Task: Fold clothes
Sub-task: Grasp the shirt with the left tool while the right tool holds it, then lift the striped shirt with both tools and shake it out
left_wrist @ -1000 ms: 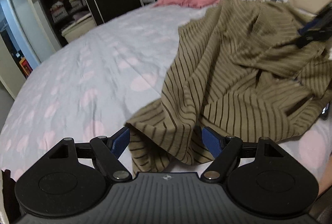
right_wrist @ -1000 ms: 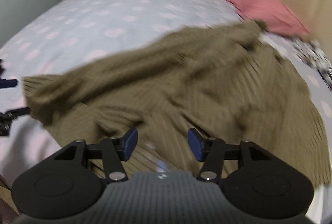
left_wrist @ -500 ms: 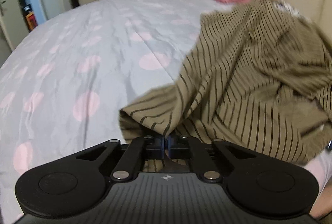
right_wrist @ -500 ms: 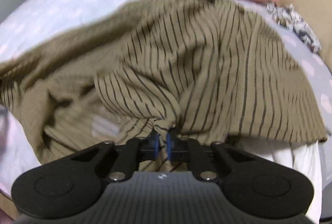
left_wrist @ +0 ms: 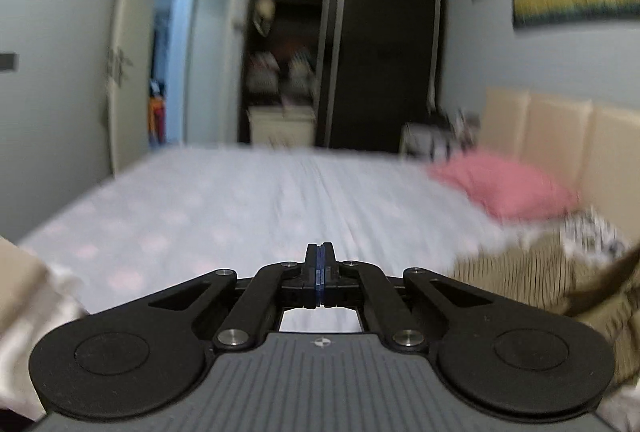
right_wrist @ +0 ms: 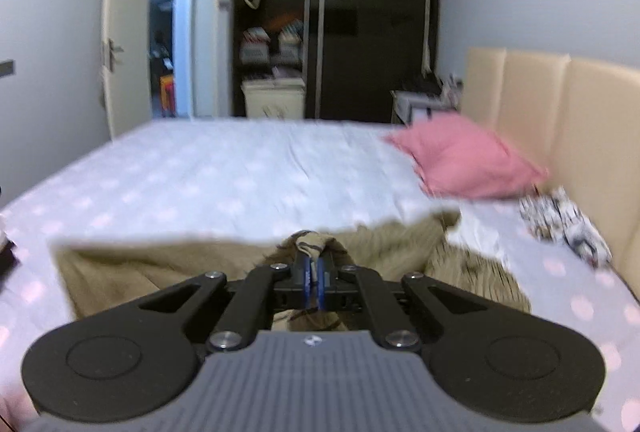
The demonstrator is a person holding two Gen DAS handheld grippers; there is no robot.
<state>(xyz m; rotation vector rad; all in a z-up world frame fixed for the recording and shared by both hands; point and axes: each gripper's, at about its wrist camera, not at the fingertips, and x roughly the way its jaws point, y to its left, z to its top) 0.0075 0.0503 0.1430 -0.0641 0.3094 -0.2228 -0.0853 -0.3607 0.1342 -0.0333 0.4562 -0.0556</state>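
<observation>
Wide open stretch of dotted bed sheet across the middle and left of the right wrist frame, nothing lying on it. Same bare sheet through the centre of the left wrist frame. Blocked at centre right by the pink pillow, resting close against the beige headboard. Below it, at right edge, a crumpled black-and-white cloth on the sheet. Lower centre taken up by the olive striped garment, bunched right at the right gripper, spreading left and right. Far side closed off by the dark wardrobe.
</observation>
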